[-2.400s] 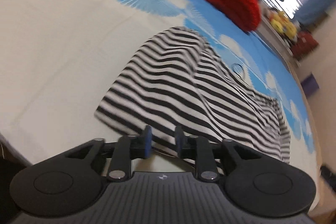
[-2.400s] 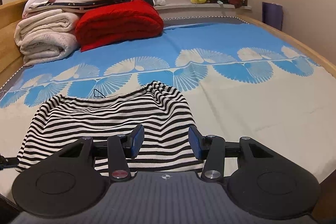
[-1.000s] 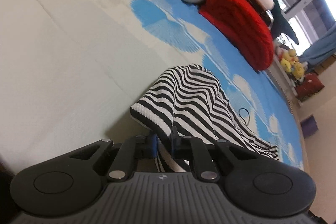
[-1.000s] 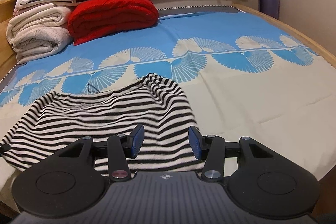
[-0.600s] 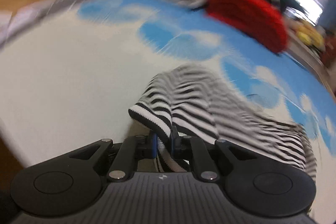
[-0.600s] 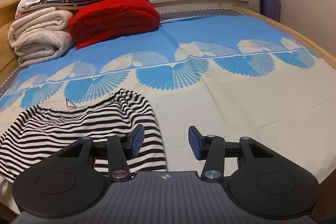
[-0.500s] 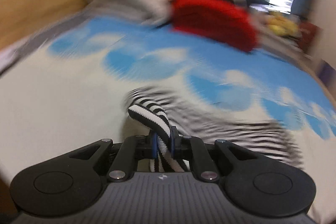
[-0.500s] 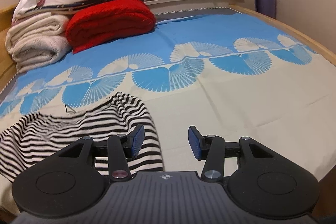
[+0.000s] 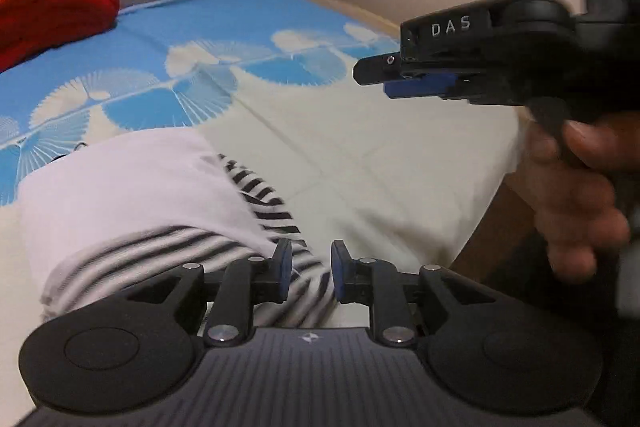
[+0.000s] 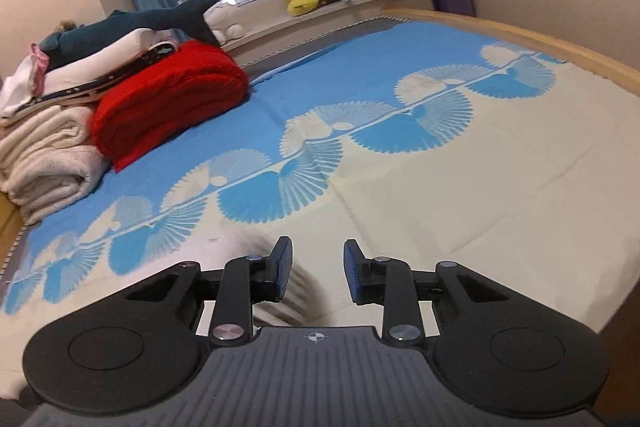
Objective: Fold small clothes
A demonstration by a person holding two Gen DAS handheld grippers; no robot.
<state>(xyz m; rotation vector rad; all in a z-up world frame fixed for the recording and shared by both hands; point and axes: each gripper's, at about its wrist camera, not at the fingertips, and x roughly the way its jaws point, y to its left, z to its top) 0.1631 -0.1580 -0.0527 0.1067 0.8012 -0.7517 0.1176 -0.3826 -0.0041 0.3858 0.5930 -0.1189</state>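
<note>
Folded over since a moment ago, the striped garment [image 9: 132, 195] now shows its white inside, my left gripper [image 9: 307, 269] just opening off it, my right gripper [image 10: 314, 269] closing partway, empty.

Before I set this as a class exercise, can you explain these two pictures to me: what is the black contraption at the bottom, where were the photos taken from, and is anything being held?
There is no robot: a person holds a black two-finger gripper in each hand, and a wide-angle camera on each looks along its fingers.

The left camera shows the left gripper over a black-and-white striped garment, folded so its white inside faces up. The garment lies on a bed with a cream and blue fan-patterned cover. The jaws have just been opening; cloth lies below the gap, not clamped. The right gripper and its hand show at the right.

The right camera shows the right gripper, jaws just closing but holding nothing, and a folded red blanket beyond.
</note>
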